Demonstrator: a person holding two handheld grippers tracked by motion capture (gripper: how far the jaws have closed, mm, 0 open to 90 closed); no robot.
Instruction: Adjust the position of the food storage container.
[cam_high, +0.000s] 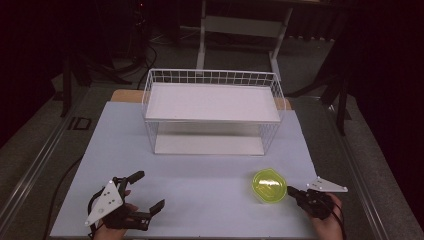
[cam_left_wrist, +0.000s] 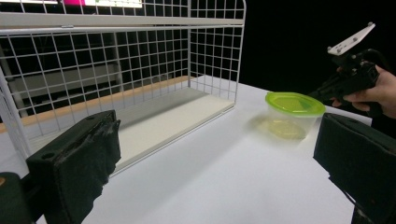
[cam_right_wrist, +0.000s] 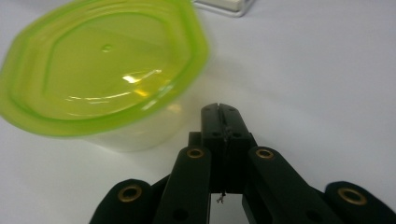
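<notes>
Right tool (cam_right_wrist: 219, 109) (jaws together, empty) sits just beside the container (cam_right_wrist: 100, 70); left tool (cam_high: 145, 192) gapes.

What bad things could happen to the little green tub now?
The right tongs are shut, right beside the tub, with nothing between them. If they go forward like that, they may just push the light tub along the table or tip it over. They would have to open before grabbing. The tub also looks wide, so a grip on the green lid might slip. The wire shelf stands just behind it, so a shove could knock the tub against it.
</notes>
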